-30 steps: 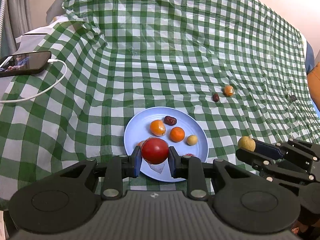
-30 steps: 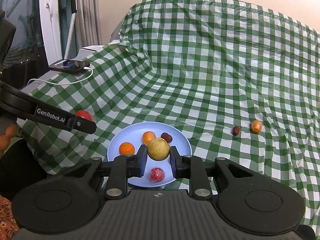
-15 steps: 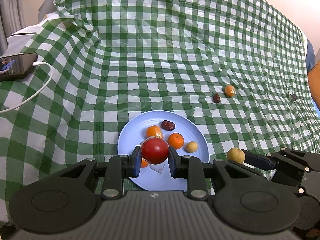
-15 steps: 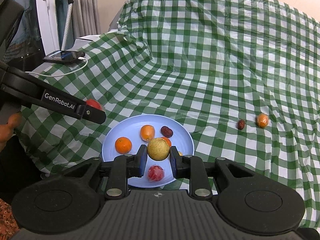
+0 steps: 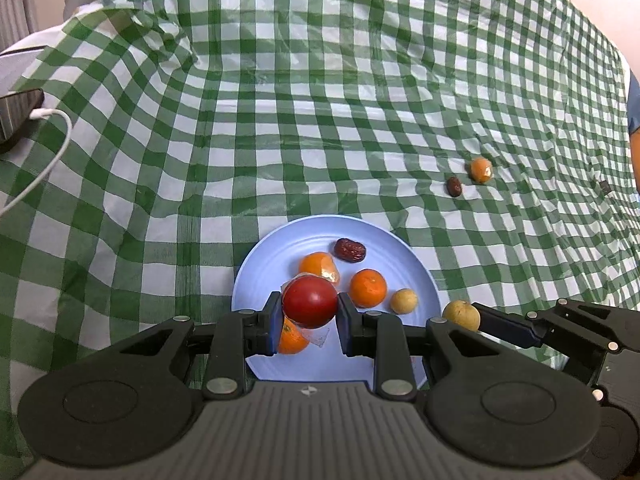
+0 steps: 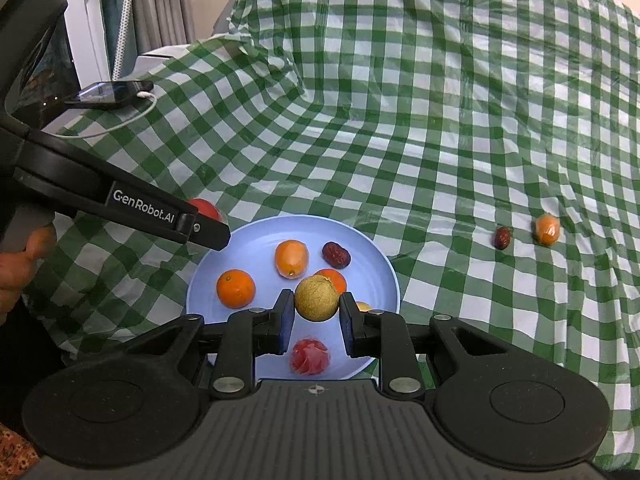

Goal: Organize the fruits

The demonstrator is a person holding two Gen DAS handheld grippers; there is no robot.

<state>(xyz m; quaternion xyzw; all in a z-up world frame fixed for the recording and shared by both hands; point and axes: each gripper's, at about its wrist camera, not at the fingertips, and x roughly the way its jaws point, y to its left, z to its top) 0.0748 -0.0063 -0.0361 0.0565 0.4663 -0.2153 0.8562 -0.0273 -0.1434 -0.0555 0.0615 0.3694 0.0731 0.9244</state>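
My left gripper [image 5: 309,318] is shut on a red tomato [image 5: 310,301] above the near left part of the blue plate [image 5: 260,268]. My right gripper [image 6: 316,316] is shut on a tan round fruit [image 6: 316,298] over the plate [image 6: 372,256]; it shows in the left wrist view [image 5: 461,315] too. On the plate lie several fruits: oranges [image 6: 235,289], a wrapped orange fruit [image 6: 291,258], a red date [image 6: 336,255] and a wrapped red fruit [image 6: 310,356]. A date [image 5: 453,186] and a wrapped orange fruit [image 5: 480,169] lie on the cloth to the right.
A green checked cloth [image 5: 320,100] covers the surface and rises at the back. A phone [image 6: 108,94] with a white cable [image 5: 44,168] lies at the far left. A small dark object [image 5: 605,188] lies at the far right.
Both grippers have moved forward and lower over the plate, each still holding its fruit. The plate looks larger and nearer in both views.
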